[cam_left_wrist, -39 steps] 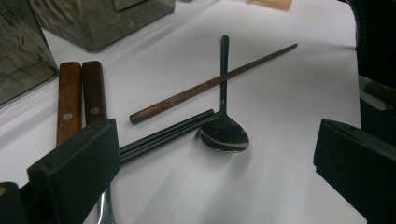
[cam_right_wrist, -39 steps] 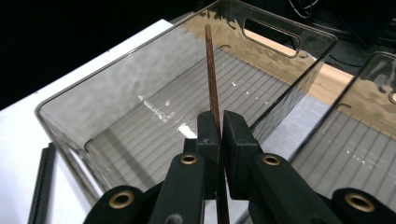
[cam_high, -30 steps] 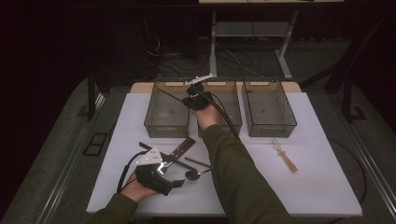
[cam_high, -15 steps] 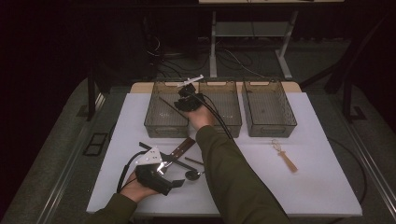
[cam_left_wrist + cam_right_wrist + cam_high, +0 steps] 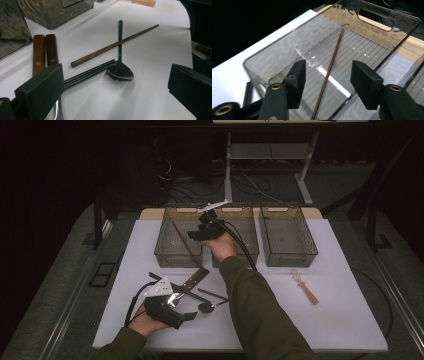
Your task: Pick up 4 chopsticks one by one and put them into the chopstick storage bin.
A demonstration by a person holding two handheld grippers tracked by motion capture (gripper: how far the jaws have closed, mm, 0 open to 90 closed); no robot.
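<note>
As the right gripper [image 5: 327,75] has just been opening, its jaws stand apart with nothing pressed between them, and the brown chopstick [image 5: 329,70] lies released in the left bin [image 5: 165,252]. Down on the table [image 5: 345,320], the left gripper [image 5: 192,316] waits wide open near its twin [image 5: 113,46].

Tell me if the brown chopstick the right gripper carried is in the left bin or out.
In. The chopstick lies flat on the floor of the left bin, free between the right gripper's jaws, which have just been opening.
</note>
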